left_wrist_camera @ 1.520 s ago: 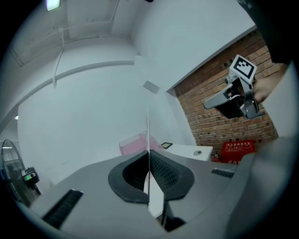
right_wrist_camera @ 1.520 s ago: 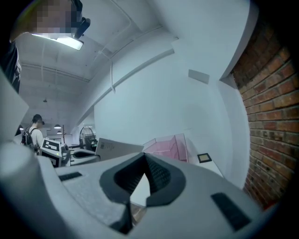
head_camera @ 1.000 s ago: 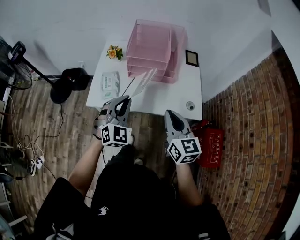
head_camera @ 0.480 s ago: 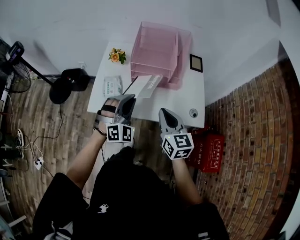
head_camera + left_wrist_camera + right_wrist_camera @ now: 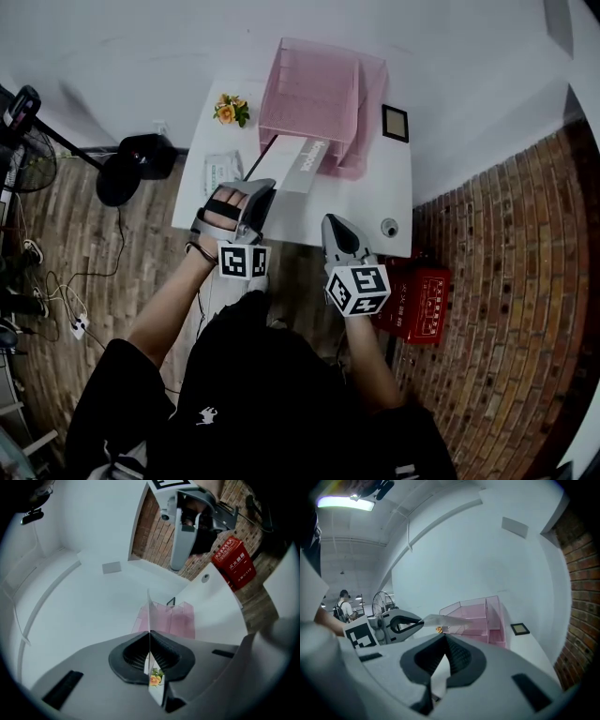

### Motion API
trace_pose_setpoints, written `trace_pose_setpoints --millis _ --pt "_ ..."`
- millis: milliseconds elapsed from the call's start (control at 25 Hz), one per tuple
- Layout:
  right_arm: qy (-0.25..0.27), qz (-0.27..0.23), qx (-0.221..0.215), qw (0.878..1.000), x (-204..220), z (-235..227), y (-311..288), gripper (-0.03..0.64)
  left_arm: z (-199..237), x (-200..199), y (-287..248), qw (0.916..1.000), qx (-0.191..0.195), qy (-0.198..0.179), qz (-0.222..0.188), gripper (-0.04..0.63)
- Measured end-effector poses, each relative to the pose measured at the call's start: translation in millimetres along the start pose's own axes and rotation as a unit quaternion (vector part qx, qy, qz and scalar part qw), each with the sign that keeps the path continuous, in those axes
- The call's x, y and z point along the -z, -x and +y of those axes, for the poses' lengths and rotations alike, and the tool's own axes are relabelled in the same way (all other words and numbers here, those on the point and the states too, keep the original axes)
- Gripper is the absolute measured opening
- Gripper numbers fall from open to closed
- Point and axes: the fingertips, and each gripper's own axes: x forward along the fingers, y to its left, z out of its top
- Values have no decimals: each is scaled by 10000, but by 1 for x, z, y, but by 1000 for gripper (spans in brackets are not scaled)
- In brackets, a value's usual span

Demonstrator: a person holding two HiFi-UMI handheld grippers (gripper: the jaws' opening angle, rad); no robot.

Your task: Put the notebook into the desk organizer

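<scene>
Notebook (image 5: 302,165): your left gripper (image 5: 266,186) clamps its near edge and holds it flat above the table (image 5: 375,202). Your right gripper (image 5: 334,221), at 3 o'clock from the left, is closed and empty. At 12 o'clock, the notebook's far end meets the front of the pink desk organizer (image 5: 314,94).

The desk organizer (image 5: 314,94) is translucent glossy plastic, the table (image 5: 370,202) smooth, matt.
</scene>
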Motion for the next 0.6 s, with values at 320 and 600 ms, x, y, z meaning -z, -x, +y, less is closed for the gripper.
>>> trace_pose_setpoints --millis 320,600 --pt "-76 57 106 9999 1 -14 -9 2 -4 8 -33 9993 -67 -345 137 11" --pt "-153 146 202 9996 7 -20 -20 2 -33 19 -52 9985 339 -382 211 11"
